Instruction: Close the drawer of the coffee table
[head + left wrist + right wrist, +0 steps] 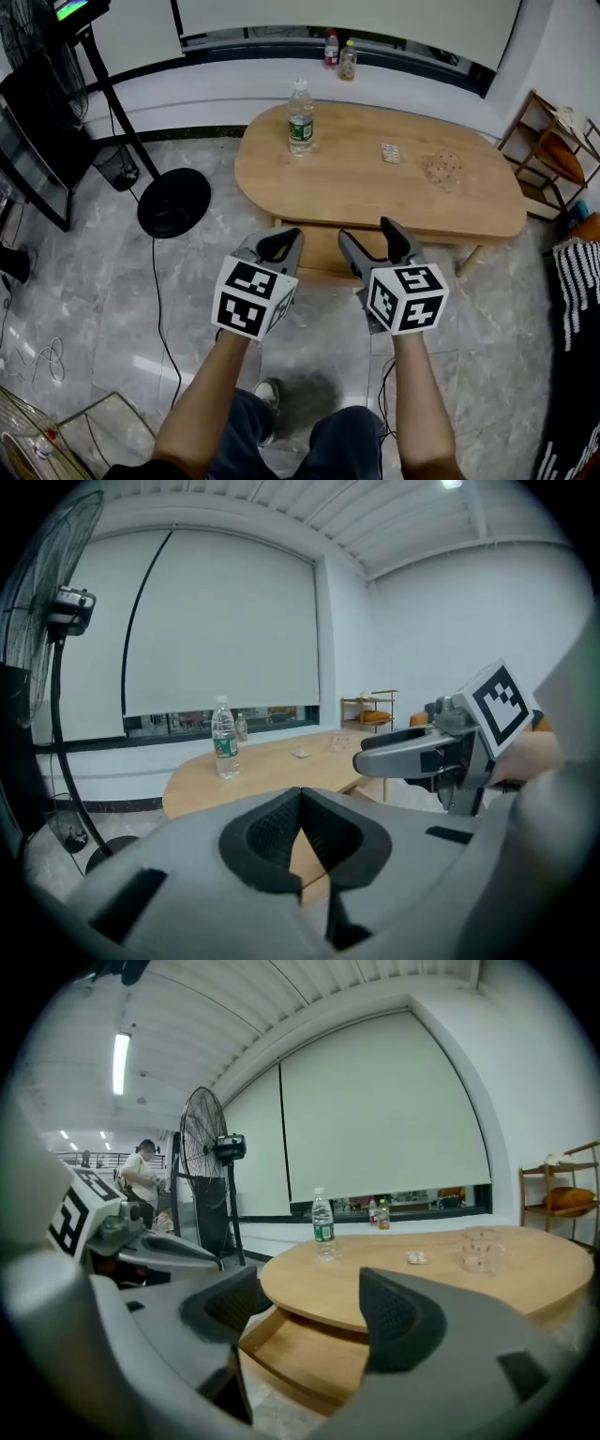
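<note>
The oval wooden coffee table (375, 183) stands on the marble floor ahead of me. Its drawer (323, 251) is pulled out under the near edge, and its open wooden tray (314, 1354) shows in the right gripper view. My left gripper (281, 242) hovers in front of the drawer's left part. Its pads meet at the tips (300, 799) with nothing between them. To its right, my right gripper (367, 232) is level with it, near the drawer front. Its jaws stand wide apart (309, 1312) and empty. Neither gripper touches the drawer.
On the table top are a water bottle (300, 117), a blister pack (391, 152) and a clear glass item (443, 169). A floor fan's round base (173, 202) and cable lie to the left. A wooden shelf (553, 150) is at the right. A person (142, 1180) stands far back.
</note>
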### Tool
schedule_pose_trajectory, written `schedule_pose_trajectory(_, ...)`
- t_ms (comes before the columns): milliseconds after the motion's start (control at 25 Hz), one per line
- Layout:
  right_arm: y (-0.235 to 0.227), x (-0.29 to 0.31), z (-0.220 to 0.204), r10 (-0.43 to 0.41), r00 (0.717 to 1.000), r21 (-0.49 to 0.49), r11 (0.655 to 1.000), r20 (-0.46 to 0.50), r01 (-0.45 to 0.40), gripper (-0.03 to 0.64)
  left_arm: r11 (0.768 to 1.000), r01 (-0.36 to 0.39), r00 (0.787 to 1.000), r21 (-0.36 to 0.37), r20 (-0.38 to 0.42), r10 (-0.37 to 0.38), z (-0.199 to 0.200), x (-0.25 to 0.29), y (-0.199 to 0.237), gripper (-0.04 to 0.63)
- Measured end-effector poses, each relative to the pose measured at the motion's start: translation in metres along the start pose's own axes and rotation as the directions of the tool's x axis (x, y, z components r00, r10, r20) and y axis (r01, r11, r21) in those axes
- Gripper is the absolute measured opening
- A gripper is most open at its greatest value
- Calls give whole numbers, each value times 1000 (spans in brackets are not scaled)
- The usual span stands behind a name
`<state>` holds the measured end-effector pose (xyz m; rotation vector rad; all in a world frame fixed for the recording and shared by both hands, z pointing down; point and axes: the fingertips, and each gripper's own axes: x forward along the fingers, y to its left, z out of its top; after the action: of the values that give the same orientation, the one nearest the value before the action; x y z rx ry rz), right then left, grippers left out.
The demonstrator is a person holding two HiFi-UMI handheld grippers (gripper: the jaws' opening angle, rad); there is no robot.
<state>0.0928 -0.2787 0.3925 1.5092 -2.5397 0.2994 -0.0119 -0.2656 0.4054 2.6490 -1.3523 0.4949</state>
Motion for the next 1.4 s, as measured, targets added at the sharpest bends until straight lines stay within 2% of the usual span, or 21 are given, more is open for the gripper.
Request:
schedule_pose_trajectory(320, 3, 7, -71, 8, 1000, -39, 999, 14, -7, 341, 999, -25, 998, -31, 53, 26, -70, 21, -7, 2)
schedule_pose_trajectory(600, 5, -1, -102, 3, 1000, -44, 999, 27, -2, 341, 1000, -25, 998, 2, 60, 25, -101, 29, -27, 2)
schedule_pose_trajectory(800, 7, -3, -117, -4, 999, -21, 1000, 46, 5, 342, 999, -29, 997, 25, 70, 28, -102, 31, -21, 2)
schedule_pose_trajectory(960, 7, -5, -130, -9, 998, 22, 1000, 62, 8, 341, 999, 0, 992, -48, 123, 6, -94, 32, -22, 2)
schedule_pose_trajectory(1120, 11, -7, -145, -9, 998, 66, 998, 70, 4, 341, 1000, -7, 989, -24, 146, 10, -86, 32, -24, 2)
schedule_pose_trajectory(1280, 13, -12, -159, -6, 995, 136, 991, 95, -7, 342, 998, 9, 984, -69, 176, 3, -82, 30, -21, 2)
schedule_pose_trajectory(1400, 15, -15, -171, -4, 993, 193, 981, 115, -18, 341, 999, 1, 985, -33, 173, 5, -83, 26, -21, 2)
